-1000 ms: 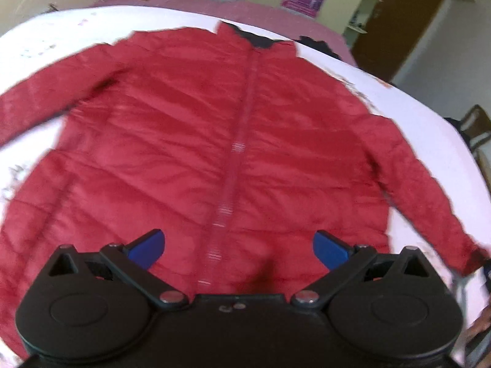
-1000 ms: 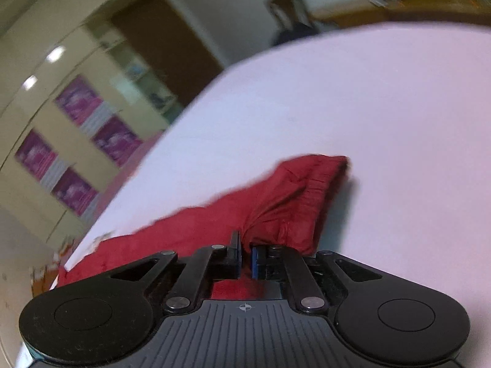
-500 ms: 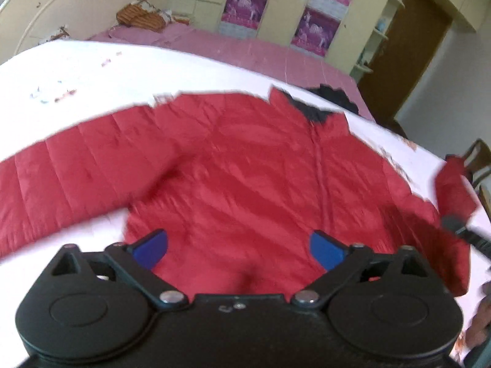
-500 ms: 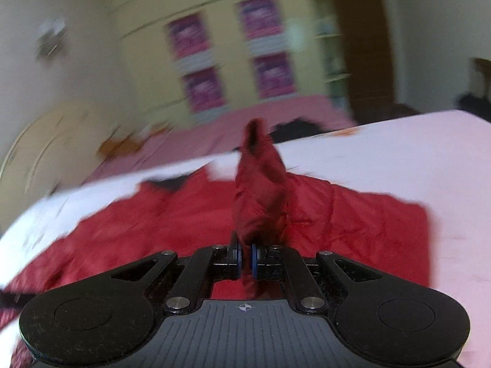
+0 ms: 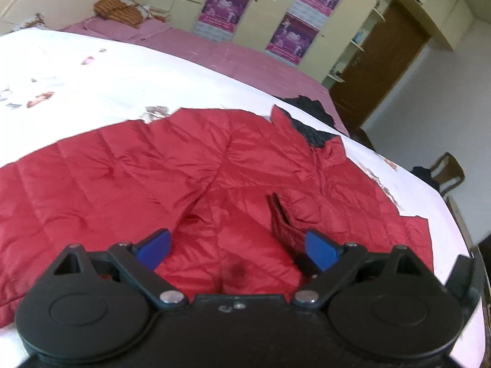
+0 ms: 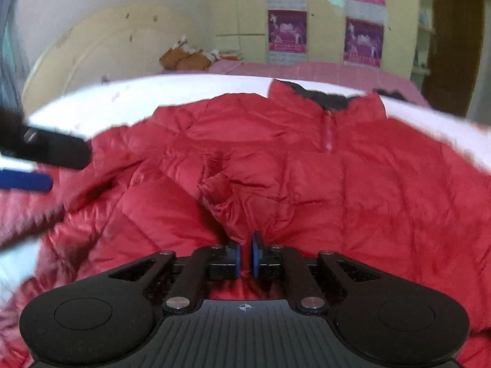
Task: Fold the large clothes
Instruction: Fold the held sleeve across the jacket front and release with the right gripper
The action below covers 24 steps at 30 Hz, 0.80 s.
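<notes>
bed [image 5: 92, 70]: a wide white sheet with small flower prints; it carries everything, and a pink cover lies behind it.
jacket [image 5: 122, 178]: a red quilted puffer jacket, spread on the sheet with the front up, zipper closed, dark collar lining at the far end. the right sleeve [image 6: 224, 196] is brought over the chest; the left sleeve lies out flat on the sheet.
how it handles: i think it is light and puffy, soft, with a smooth shiny shell that can slip. the padding will spring back, so a fold needs pressing flat. better to take it at a cuff, the hem or a seam, where the cloth is thin.
left gripper [image 5: 236, 248]: wide open, blue pads far apart, nothing between them; it hovers low above the jacket body.
right gripper [image 6: 245, 257]: almost closed, only a thin gap, and it pinches red cloth of the sleeve above the chest.
risk: in my opinion the sleeve can slide off after release.
</notes>
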Available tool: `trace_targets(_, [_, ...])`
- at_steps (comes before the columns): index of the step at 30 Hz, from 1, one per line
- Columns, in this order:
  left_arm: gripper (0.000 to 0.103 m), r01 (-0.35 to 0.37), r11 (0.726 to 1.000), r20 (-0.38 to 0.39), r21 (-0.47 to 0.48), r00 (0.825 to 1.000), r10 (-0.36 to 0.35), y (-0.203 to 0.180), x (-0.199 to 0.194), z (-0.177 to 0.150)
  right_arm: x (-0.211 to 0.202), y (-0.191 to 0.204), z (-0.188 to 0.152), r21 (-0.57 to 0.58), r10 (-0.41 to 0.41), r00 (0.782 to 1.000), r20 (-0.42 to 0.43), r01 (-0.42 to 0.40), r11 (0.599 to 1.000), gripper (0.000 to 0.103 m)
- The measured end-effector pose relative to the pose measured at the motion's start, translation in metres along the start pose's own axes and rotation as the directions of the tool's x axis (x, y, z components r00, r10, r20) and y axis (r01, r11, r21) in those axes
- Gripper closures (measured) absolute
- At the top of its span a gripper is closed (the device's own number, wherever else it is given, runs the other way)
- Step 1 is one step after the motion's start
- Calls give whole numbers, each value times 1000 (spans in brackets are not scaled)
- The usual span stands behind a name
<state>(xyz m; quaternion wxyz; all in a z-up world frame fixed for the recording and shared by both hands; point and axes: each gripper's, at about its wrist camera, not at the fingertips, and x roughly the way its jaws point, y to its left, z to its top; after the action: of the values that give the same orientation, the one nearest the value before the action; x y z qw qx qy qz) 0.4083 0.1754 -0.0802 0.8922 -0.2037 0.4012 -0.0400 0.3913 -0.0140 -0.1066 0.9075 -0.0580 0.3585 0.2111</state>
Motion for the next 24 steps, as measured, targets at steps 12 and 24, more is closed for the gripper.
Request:
trace_targets(12, [44, 63, 992, -132, 110, 990, -49, -52, 68, -7, -82, -120, -13, 287, -176, 973, 152, 127, 949, 65])
trace_targets(24, [87, -114, 963, 63, 242, 993, 101, -87, 54, -4, -126, -288, -58, 658, -367, 929, 51, 245, 712, 90])
